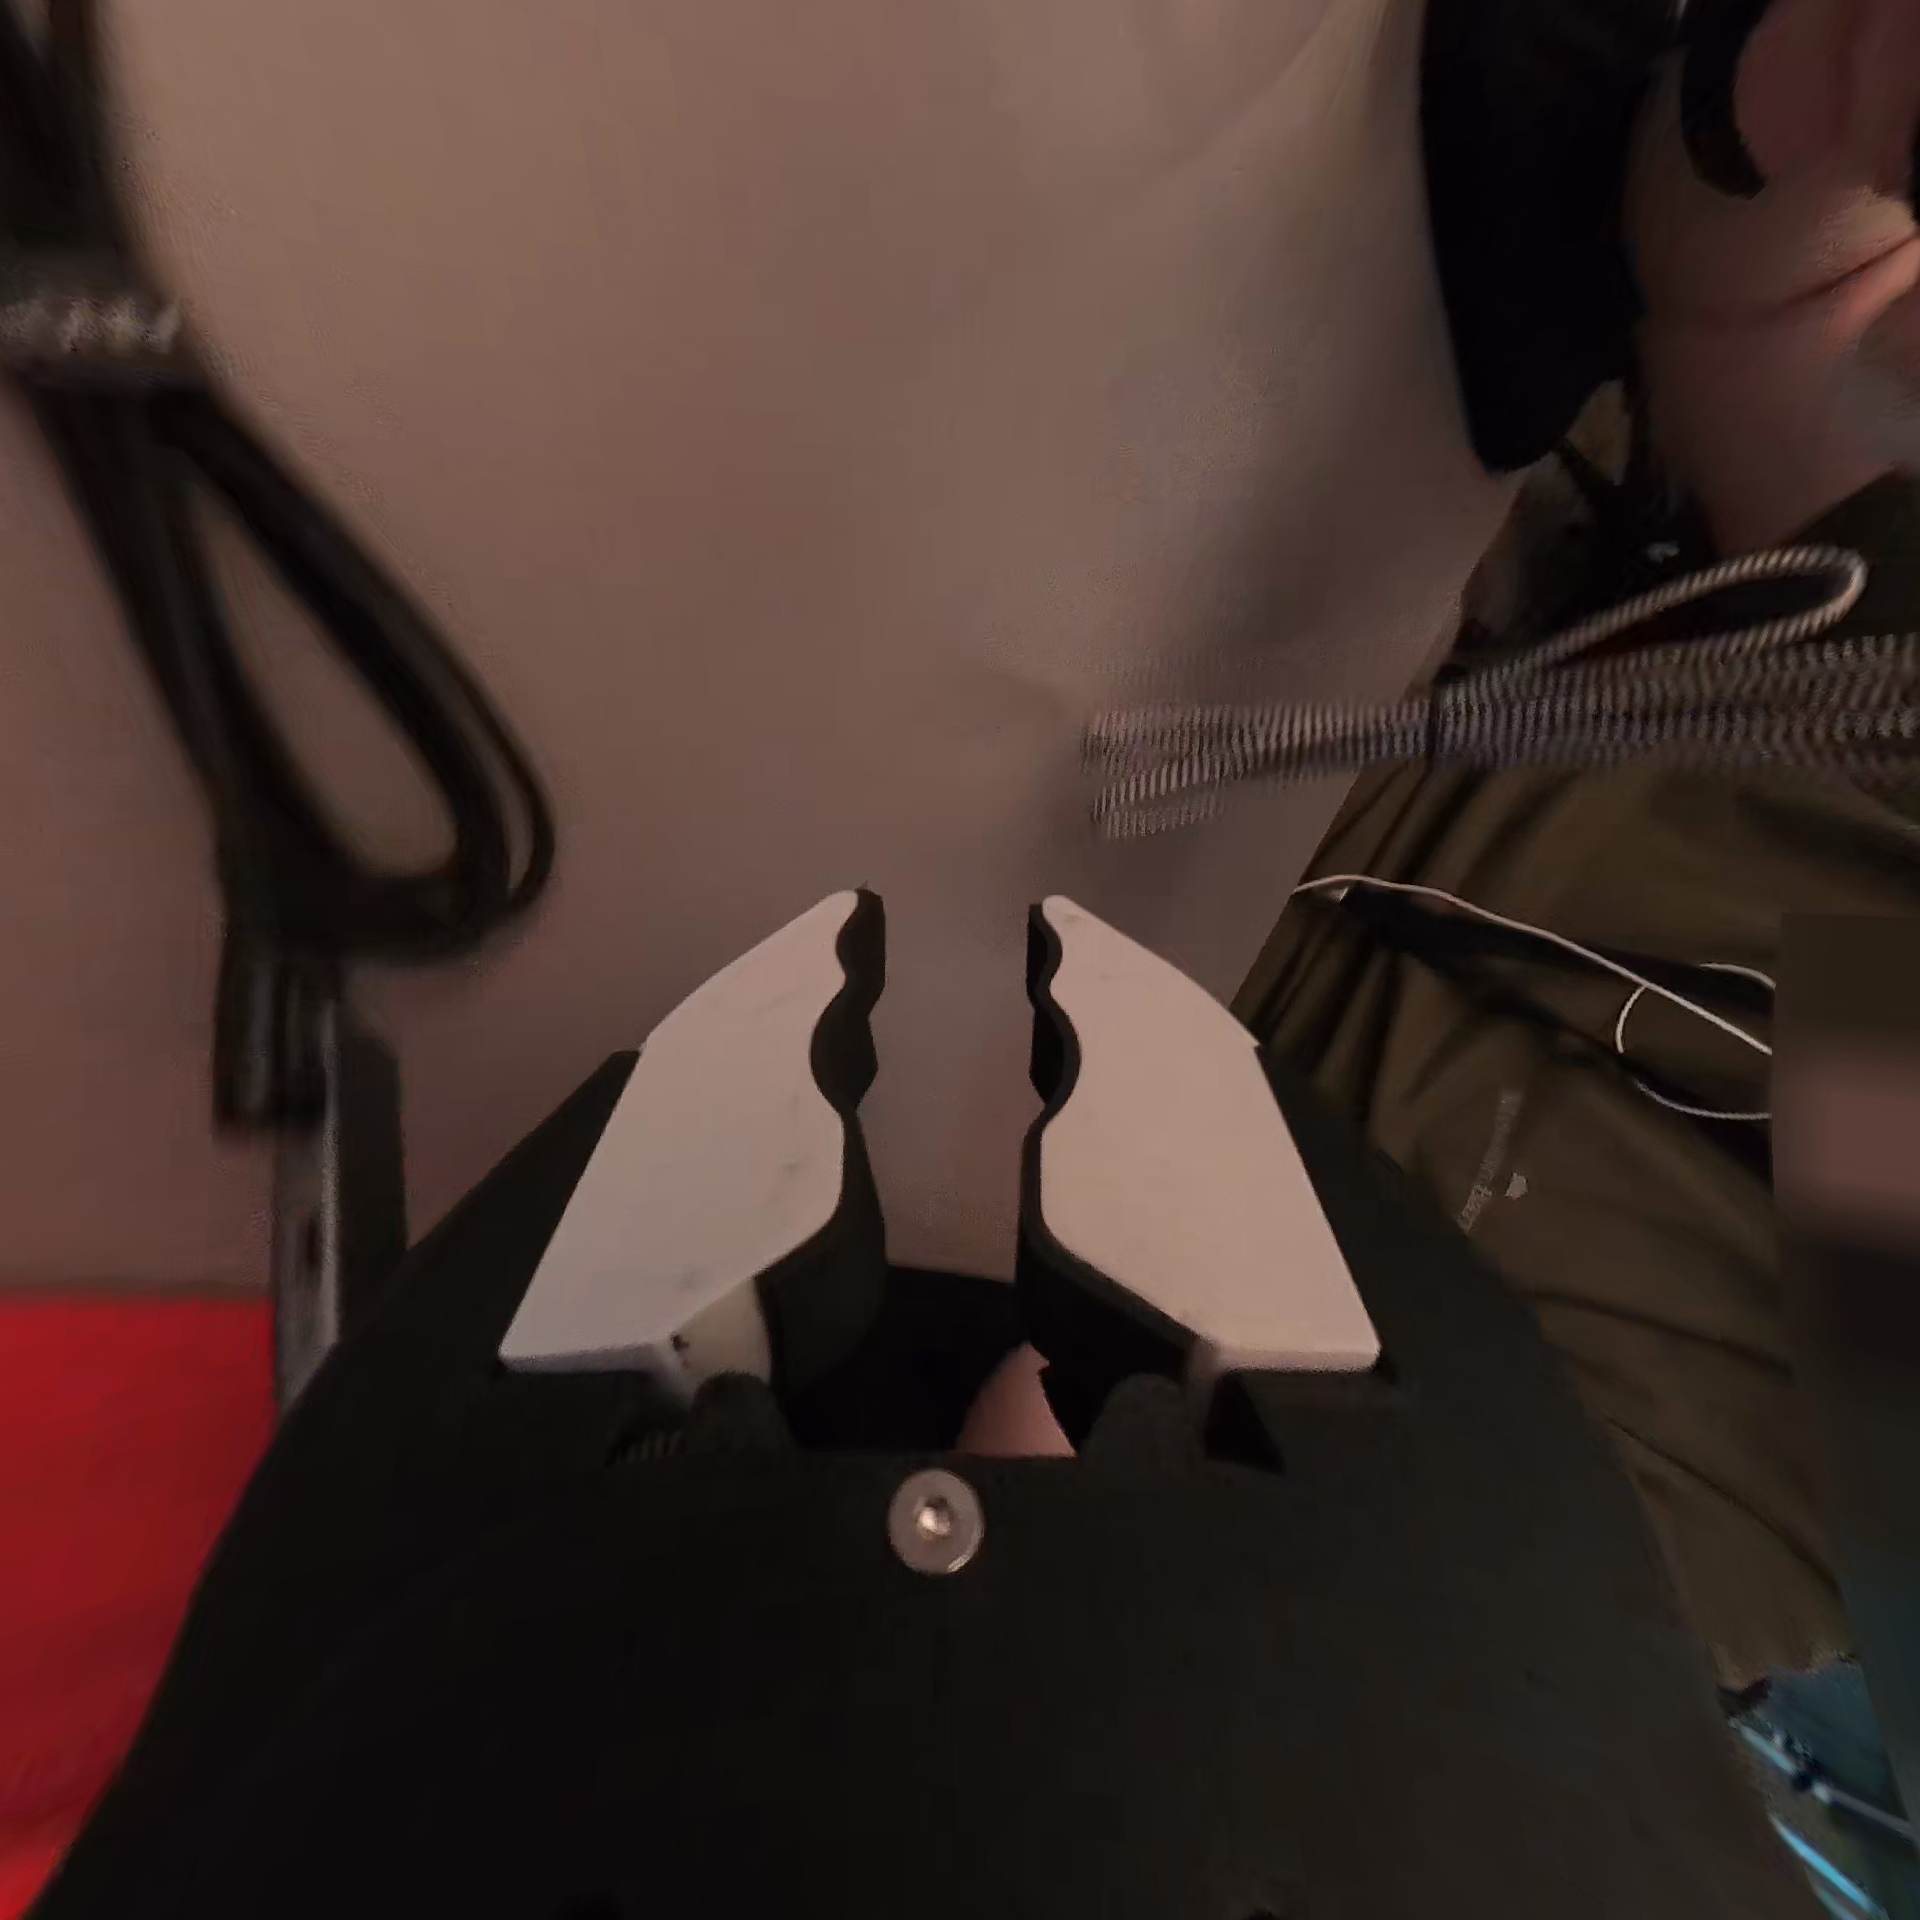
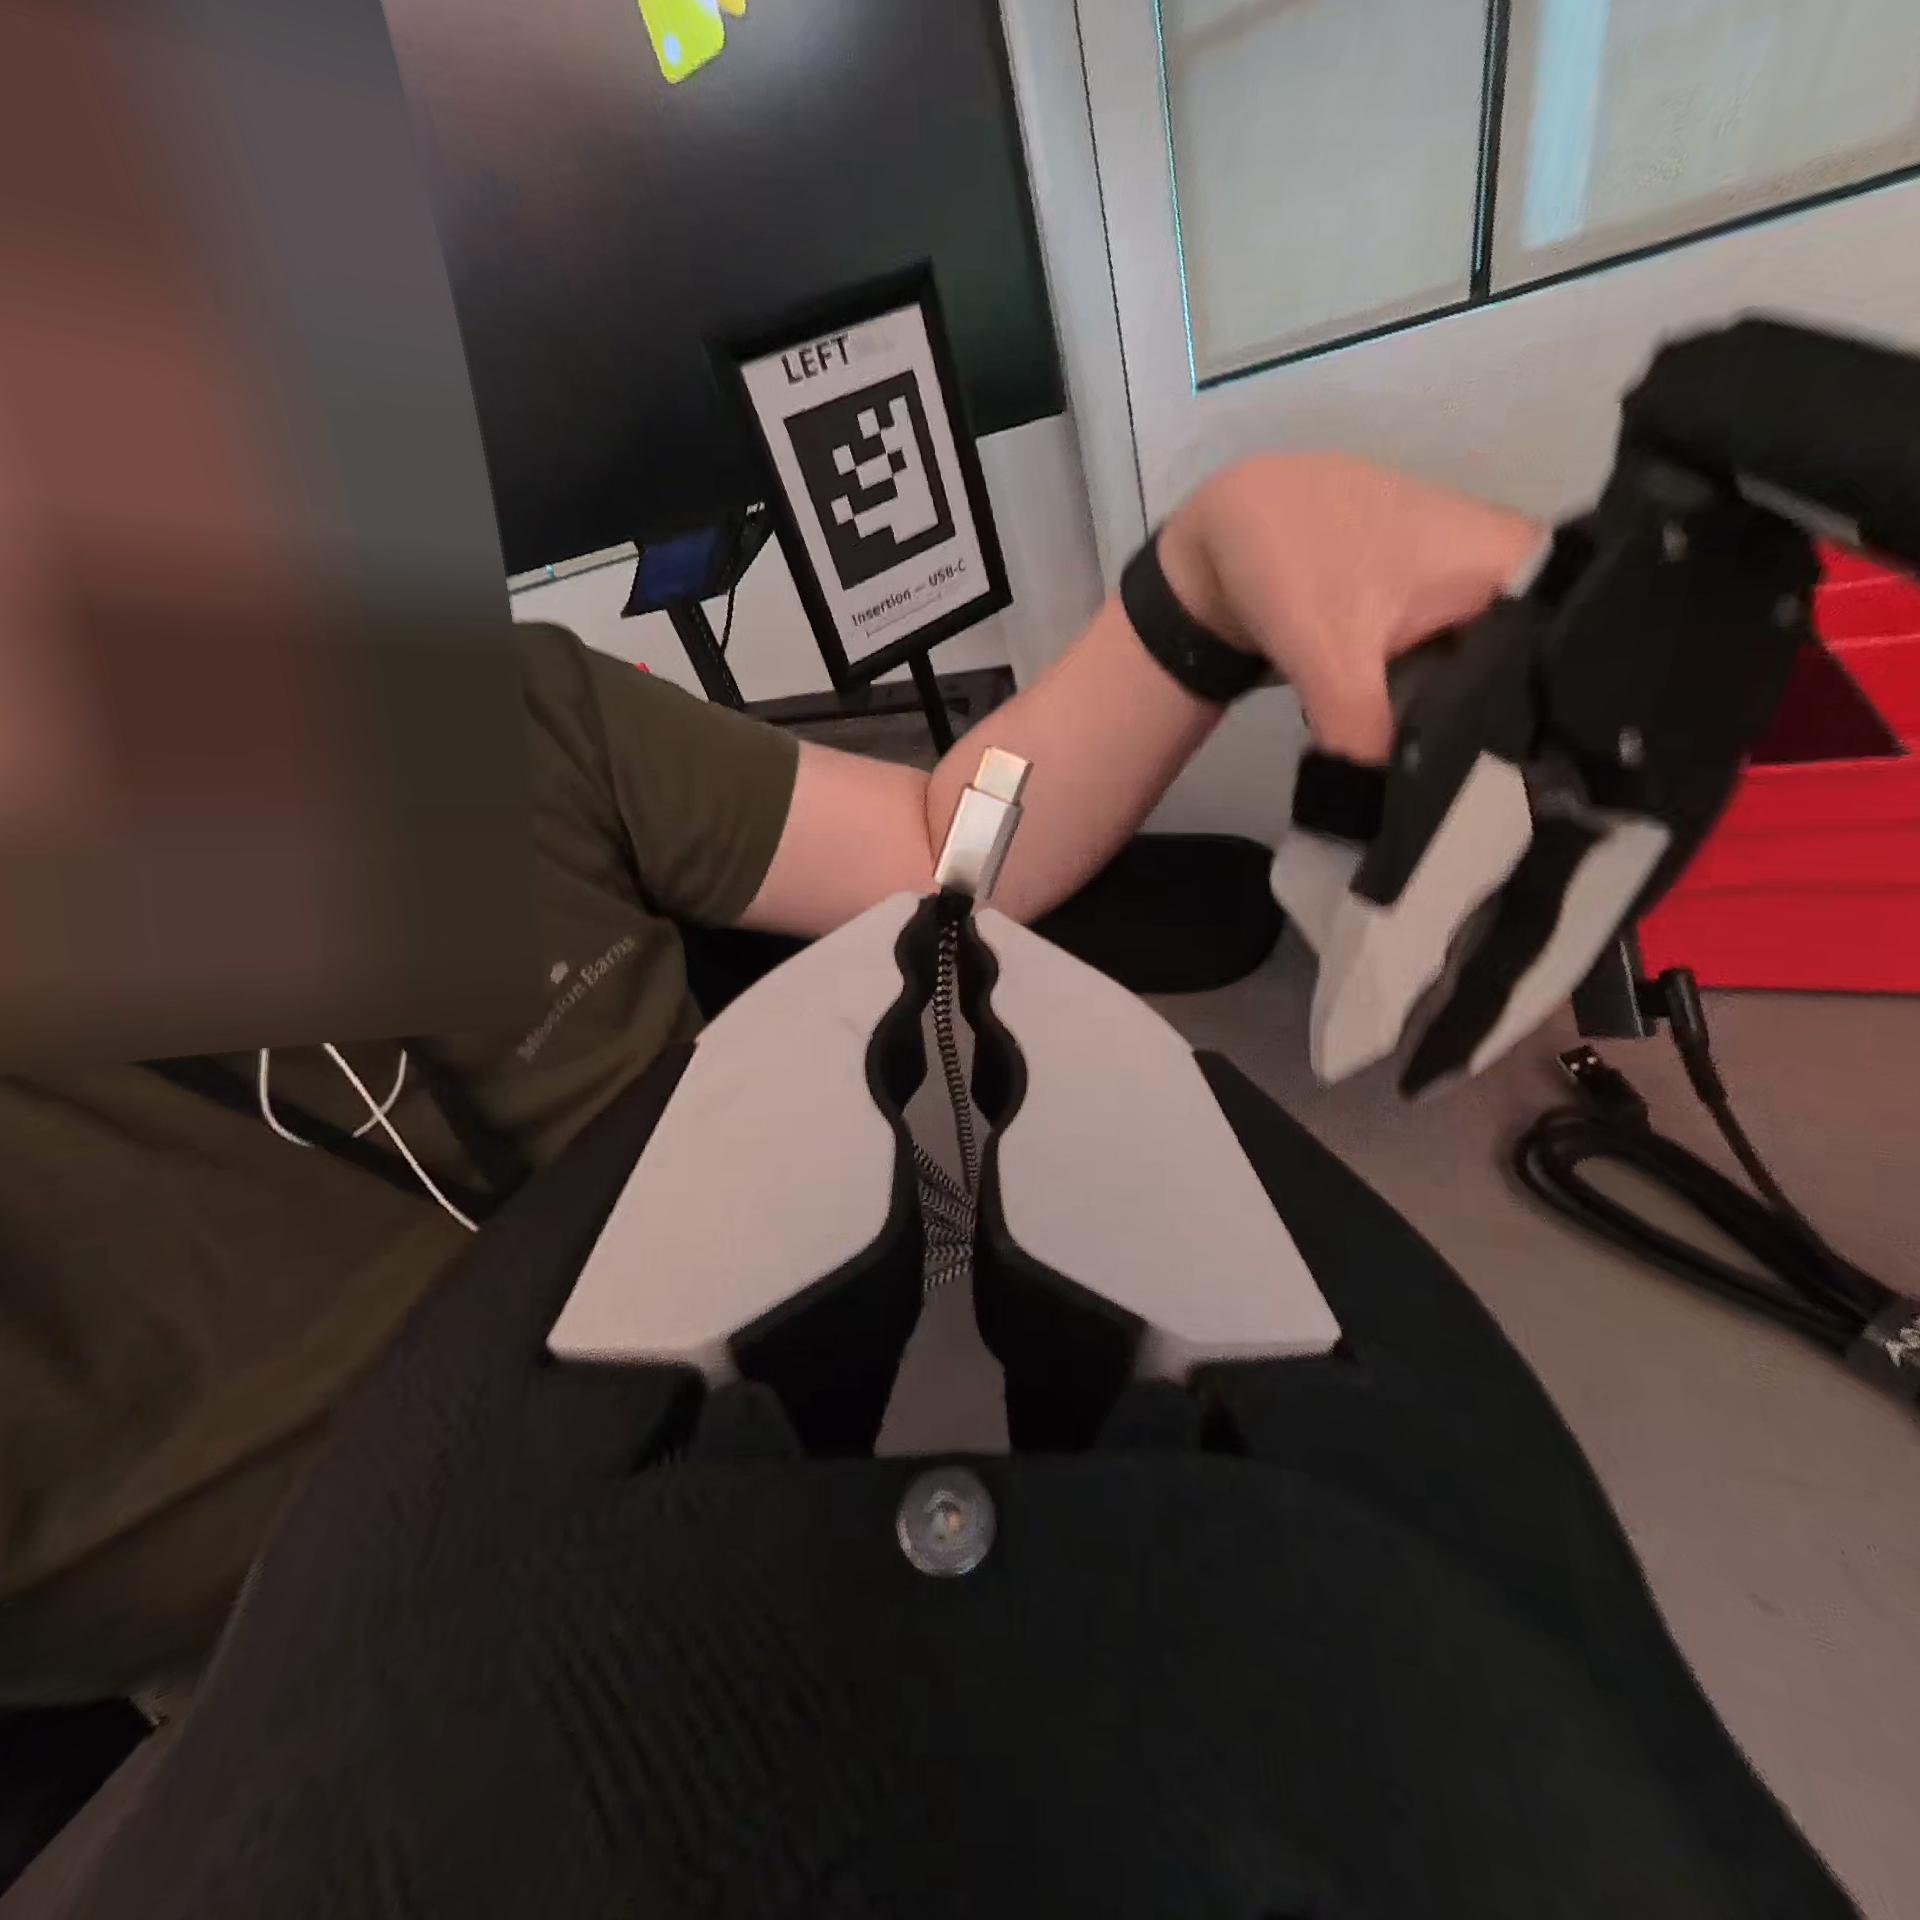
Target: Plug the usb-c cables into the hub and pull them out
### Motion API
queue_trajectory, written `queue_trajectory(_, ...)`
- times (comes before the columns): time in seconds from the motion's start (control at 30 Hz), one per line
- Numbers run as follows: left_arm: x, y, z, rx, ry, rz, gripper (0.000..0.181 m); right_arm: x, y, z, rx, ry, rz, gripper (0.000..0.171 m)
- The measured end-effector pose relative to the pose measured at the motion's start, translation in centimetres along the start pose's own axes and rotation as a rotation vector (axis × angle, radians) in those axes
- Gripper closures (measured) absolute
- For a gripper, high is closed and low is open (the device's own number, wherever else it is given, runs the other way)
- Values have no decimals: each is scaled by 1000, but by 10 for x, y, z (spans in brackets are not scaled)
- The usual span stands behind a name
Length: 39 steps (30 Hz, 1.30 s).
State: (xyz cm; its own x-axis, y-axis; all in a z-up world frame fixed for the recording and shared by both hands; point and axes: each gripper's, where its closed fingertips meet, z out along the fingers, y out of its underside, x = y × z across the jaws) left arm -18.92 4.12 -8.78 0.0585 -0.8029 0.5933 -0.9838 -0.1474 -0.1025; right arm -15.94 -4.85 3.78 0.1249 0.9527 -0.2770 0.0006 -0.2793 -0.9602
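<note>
1. Right gripper point(image 2: 961, 914): jaws closed on the braided cable point(image 2: 951, 1049), pinched just behind the silver plug point(image 2: 982, 821). The plug sticks out past the fingertips, tilted a little right, and points up and away from the table point(image 2: 1662, 1558).

2. Left gripper point(image 1: 956, 914): jaws narrowly apart, nothing between them. In the right view it hangs above the table at right, the person's hand point(image 2: 1340, 582) on it.

3. Hub: not clearly seen in either view. A small dark block point(image 2: 1616, 997) with a black cable point(image 2: 1704, 1174) running from it sits under the left gripper; it might be the hub, but I cannot tell.

4. Step in hand, as I judge it: carry the plug to the hub. To do it well:
   - keep the pinch close to the plug so the soft cable does not buckle;
   - swing the plug level with the port before pushing;
   - steady the hub with the empty left gripper.

5. Right view only: the plug, how it is gripped, the left gripper from outside, a marker sign point(image 2: 873, 478) behind.

6. Left view only: the slack of the braided cable point(image 1: 1455, 717) hanging in loops at right, blurred; a black cable loop point(image 1: 343, 665) at left.
</note>
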Motion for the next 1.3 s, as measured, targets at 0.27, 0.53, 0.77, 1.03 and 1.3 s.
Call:
queue_trajectory(0.27,35,-29,-27,207,205,92,152,8,-51,-12,63,156,-50,166)
queue_trajectory(0.53,100,-45,-144,827,180,269,118,55,-91,-30,0,610,-256,167)
queue_trajectory(0.77,119,-55,-152,932,126,275,121,81,-75,-33,-105,875,-420,167)
queue_trajectory(1.03,99,-80,-112,818,9,211,133,92,-55,-14,-268,953,-556,167)
queue_trajectory(1.3,97,-78,-109,776,22,253,169,96,-44,-9,-292,905,-547,167)
